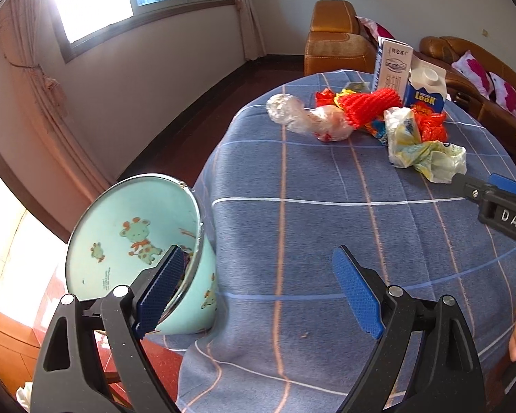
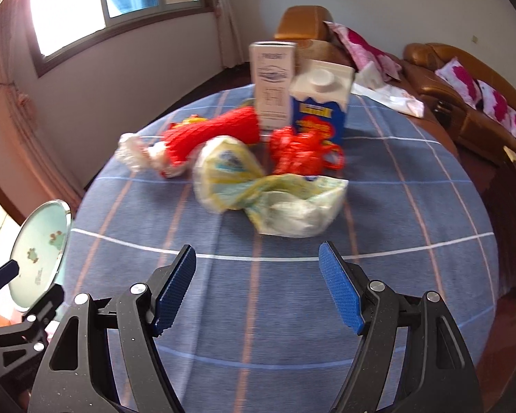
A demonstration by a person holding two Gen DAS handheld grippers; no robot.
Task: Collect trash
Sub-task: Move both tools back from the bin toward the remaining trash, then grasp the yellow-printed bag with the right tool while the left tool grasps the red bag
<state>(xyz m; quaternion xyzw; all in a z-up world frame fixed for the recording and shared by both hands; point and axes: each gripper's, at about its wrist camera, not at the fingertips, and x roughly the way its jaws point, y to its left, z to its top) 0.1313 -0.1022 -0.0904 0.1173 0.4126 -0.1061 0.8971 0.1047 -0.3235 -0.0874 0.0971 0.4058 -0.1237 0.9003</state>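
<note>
Trash sits heaped toward the far side of the cloth-covered surface [image 2: 412, 258]: a crumpled yellow-white wrapper [image 2: 275, 199] nearest, red mesh netting [image 2: 216, 130] and a red plastic bag [image 2: 302, 151] behind it, a clear plastic wad [image 1: 292, 113] to the left, and a blue carton [image 2: 321, 103] with a tall white box [image 2: 273, 82] standing at the back. The pale green bin [image 1: 137, 241] leans at the surface's left edge, just beside the left gripper [image 1: 258, 289], whose jaws stand wide and hold nothing. The right gripper [image 2: 258, 285] is likewise wide and empty, aimed at the wrapper. Best to take that wrapper first: straddle its bunched middle, press down into the cloth, close firmly so the slack film does not slip, then lift clear of the netting before swinging toward the bin
</note>
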